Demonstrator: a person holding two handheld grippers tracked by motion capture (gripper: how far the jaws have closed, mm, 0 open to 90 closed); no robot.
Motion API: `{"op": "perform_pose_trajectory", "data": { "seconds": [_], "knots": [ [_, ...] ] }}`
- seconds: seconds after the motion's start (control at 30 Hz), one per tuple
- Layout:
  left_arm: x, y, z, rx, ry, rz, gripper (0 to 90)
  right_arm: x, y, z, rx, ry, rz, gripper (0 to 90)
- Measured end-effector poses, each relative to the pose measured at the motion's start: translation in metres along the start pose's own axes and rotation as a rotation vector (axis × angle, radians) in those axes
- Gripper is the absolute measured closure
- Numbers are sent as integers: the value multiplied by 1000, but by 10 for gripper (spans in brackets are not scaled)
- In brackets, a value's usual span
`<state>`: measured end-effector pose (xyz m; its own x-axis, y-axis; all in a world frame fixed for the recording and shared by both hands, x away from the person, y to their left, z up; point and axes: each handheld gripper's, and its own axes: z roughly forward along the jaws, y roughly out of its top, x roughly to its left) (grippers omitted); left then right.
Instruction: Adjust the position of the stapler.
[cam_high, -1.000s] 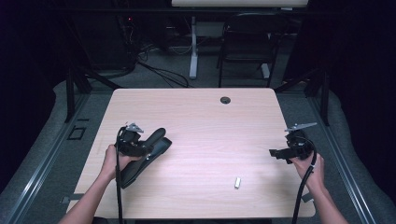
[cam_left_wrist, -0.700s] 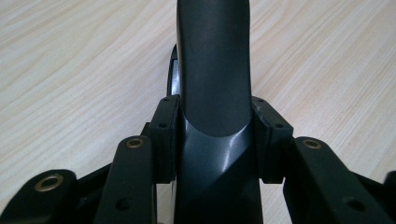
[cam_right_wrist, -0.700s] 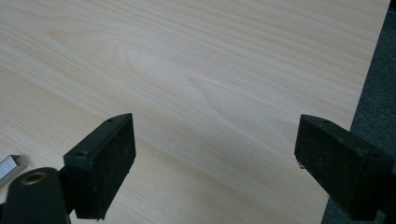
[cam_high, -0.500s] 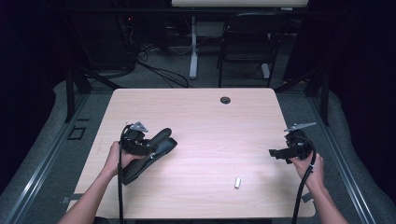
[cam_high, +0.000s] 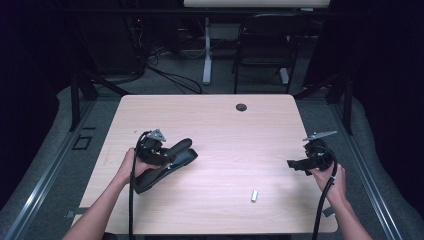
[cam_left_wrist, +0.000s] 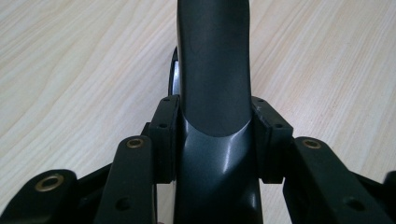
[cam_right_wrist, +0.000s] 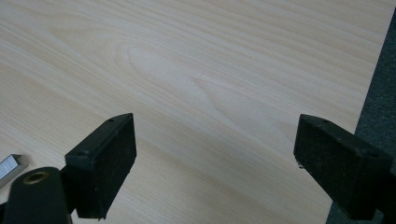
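The left gripper (cam_high: 167, 156) is clamped on a black stapler (cam_high: 165, 167); in the left gripper view both pads (cam_left_wrist: 164, 140) press flat against the sides of its dark body (cam_left_wrist: 215, 70), which runs straight up between the jaws. Taking it across its narrow width, near the hinge end as far as I can judge, lets the hand steer the long body without it twisting. In the high view the stapler sits at the near left of the table (cam_high: 215, 125), angled from near left towards far right, its upper arm raised off the base, so it looks opened or lifted at the nose; whether the base touches the wood I cannot tell

The right gripper (cam_high: 296, 164) hangs at the near right edge of the table, jaws spread wide with nothing between them; the right gripper view has bare wood between the pads (cam_right_wrist: 105, 163). It seems parked clear of the work, ready to help

A small silver piece (cam_high: 254, 195), probably a strip of staples, lies near the front edge between the two hands, well apart from the stapler and likely what the open arm waits for
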<state>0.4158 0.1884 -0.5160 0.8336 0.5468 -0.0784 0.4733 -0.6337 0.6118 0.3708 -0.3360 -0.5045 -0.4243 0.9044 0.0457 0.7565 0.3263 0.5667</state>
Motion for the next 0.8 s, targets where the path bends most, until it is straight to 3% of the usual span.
{"op": "perform_pose_trajectory", "data": {
  "seconds": [0.8],
  "knots": [
    [-11, 25, 21, 0, -99, 151, 590, 2, 1, 1, 7, 4, -2, 127]
  ]
}}
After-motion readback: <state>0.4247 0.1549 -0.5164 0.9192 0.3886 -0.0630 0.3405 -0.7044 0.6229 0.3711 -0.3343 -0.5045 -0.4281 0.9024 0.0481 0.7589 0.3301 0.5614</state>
